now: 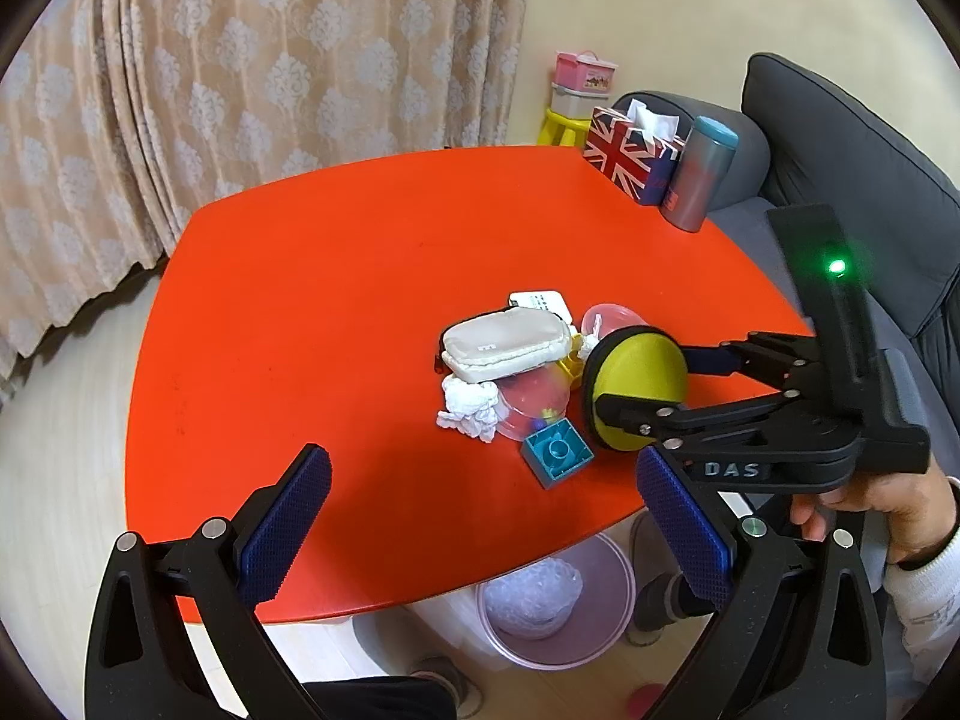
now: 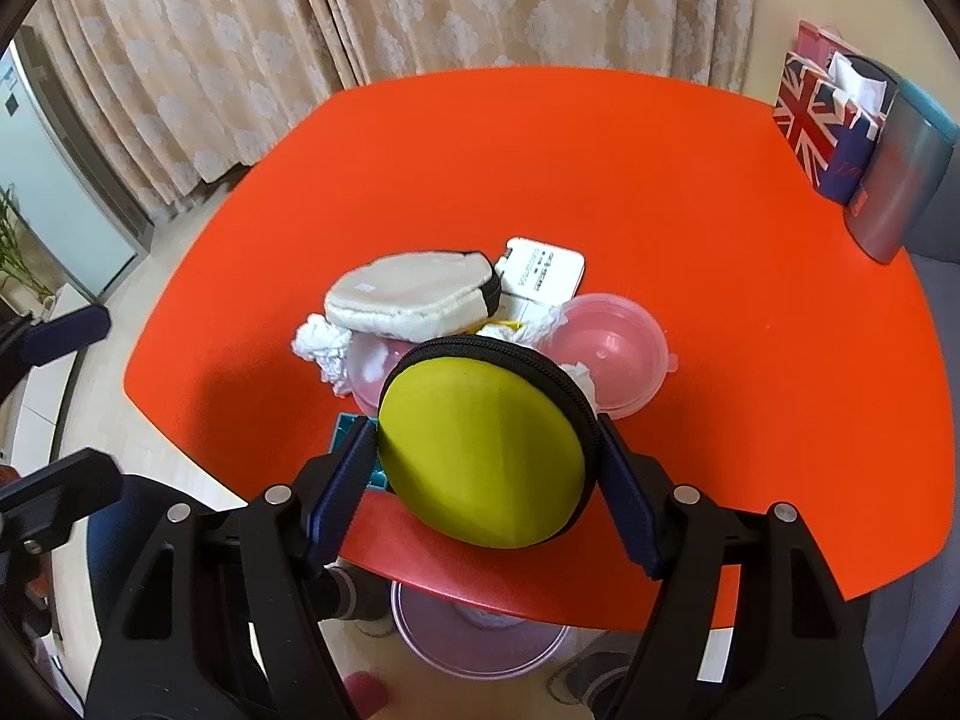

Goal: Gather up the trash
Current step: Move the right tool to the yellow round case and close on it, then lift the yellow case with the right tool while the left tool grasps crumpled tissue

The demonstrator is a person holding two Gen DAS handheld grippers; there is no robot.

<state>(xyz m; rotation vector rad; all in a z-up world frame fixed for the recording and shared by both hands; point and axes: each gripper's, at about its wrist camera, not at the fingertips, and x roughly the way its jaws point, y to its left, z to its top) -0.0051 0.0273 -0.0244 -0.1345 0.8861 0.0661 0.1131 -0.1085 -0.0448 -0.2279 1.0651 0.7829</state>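
My right gripper (image 2: 486,456) is shut on a round yellow zip case (image 2: 486,444) and holds it above the near edge of the orange table (image 2: 600,156); it shows too in the left wrist view (image 1: 639,387). Behind it lies a pile: a beige pouch (image 1: 507,343), crumpled white tissue (image 1: 471,411), clear pink plastic lids (image 2: 612,342), a white card (image 2: 543,270) and a teal toy block (image 1: 557,451). My left gripper (image 1: 480,525) is open and empty above the table's near side, in front of the pile.
A pink bin (image 1: 558,600) with a crumpled clear bag stands on the floor under the table's near edge. A Union Jack tissue box (image 1: 630,156) and a grey tumbler (image 1: 699,174) stand at the far right corner. A grey sofa (image 1: 852,144) is at the right, curtains behind.
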